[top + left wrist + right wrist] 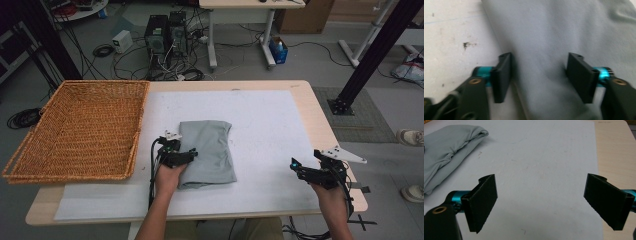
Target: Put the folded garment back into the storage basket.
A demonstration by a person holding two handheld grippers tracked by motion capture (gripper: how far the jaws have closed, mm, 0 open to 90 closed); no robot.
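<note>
Left gripper view: left claw [539,75] gapes over grey cloth [554,32].

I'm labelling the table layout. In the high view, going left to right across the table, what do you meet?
basket → left gripper → folded grey cloth → bare white mat → right gripper

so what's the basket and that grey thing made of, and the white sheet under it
Basket: woven wicker or rattan by its look, golden-brown strands in a visible weave, matte. Grey cloth: soft, thin fabric, perhaps a stretchy knit; it folds and wrinkles smoothly. White mat: looks like thin foam or felt, dull and scuffed with small marks; can't say which.
</note>
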